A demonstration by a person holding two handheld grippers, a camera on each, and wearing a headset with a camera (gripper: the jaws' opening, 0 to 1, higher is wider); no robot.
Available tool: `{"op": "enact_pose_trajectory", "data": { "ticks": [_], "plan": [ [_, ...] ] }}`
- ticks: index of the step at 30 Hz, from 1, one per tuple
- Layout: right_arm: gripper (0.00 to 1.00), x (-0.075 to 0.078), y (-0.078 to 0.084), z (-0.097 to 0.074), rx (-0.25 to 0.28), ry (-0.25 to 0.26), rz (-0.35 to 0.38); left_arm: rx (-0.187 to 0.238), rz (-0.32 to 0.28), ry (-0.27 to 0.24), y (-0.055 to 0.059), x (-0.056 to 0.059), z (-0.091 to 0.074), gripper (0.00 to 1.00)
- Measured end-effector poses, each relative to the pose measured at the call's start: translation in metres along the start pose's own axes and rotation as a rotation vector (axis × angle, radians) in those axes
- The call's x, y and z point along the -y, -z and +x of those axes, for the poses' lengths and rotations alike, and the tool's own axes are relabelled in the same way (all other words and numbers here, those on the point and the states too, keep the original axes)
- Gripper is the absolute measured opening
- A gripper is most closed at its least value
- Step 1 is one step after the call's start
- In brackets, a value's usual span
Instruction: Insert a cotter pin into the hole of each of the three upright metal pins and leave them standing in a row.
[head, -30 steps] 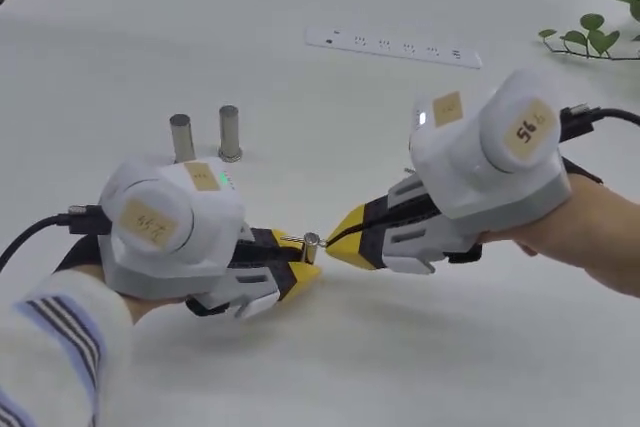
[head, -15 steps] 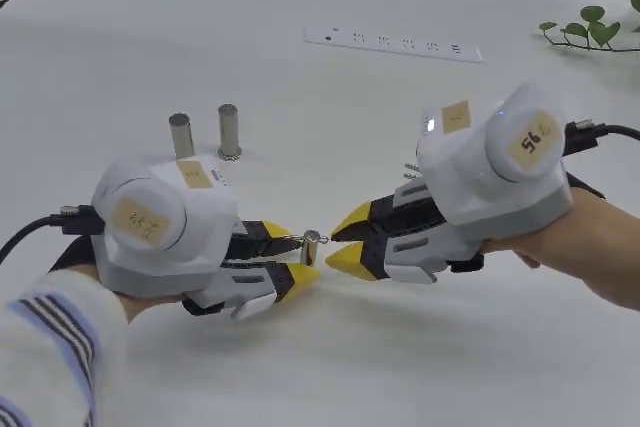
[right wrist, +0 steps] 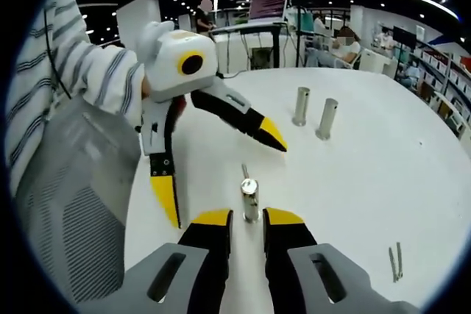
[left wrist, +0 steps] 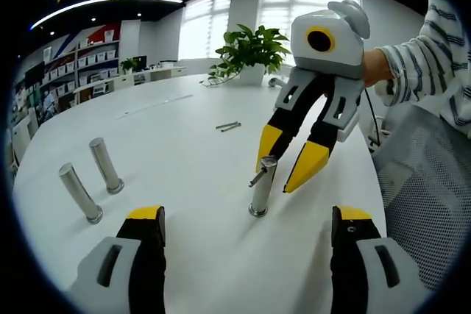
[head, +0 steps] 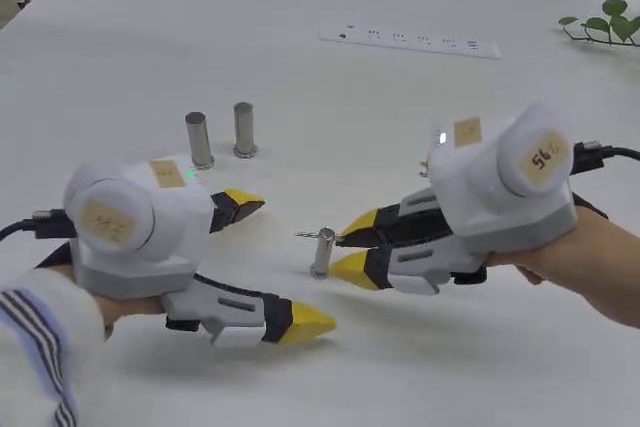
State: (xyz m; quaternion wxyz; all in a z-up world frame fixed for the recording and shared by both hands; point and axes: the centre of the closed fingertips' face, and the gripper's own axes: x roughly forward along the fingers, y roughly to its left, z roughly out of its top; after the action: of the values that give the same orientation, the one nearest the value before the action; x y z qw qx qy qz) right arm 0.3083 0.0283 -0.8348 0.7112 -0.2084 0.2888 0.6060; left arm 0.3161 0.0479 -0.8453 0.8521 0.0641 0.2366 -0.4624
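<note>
White table (head: 120,37) all around. One metal pin (head: 321,252) stands on it by itself, with a thin cotter pin (head: 306,235) poking through its top. A moment ago the left gripper (head: 288,262) was squeezing this pin. Now its jaws are wide apart and it has let go. The right gripper (head: 344,245) sits just beside the pin, jaws a little apart, pinching nothing. So this one looks done. Two bare pins (head: 198,139) stand farther back, side by side, waiting.

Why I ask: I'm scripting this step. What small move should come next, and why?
Probably draw the right gripper back toward the spare cotter pins: a cotter pin already sits through the near metal pin, and the left gripper is open.
</note>
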Motion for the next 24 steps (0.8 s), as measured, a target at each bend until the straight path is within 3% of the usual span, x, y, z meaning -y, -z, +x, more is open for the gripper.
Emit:
{"op": "enact_pose_trajectory", "data": {
  "ticks": [3, 15, 24],
  "plan": [
    [0.18, -0.001, 0.000, 0.003, 0.010, 0.000, 0.006, -0.011, 0.009, 0.008, 0.002, 0.002, -0.002, 0.99],
    [0.17, 0.004, -0.002, 0.013, 0.036, 0.008, 0.009, -0.015, -0.015, -0.006, 0.003, 0.001, -0.013, 0.99],
    [0.12, 0.001, -0.003, 0.016, 0.060, -0.019, 0.008, -0.022, -0.040, -0.020, 0.009, -0.003, -0.018, 0.99]
  ]
}}
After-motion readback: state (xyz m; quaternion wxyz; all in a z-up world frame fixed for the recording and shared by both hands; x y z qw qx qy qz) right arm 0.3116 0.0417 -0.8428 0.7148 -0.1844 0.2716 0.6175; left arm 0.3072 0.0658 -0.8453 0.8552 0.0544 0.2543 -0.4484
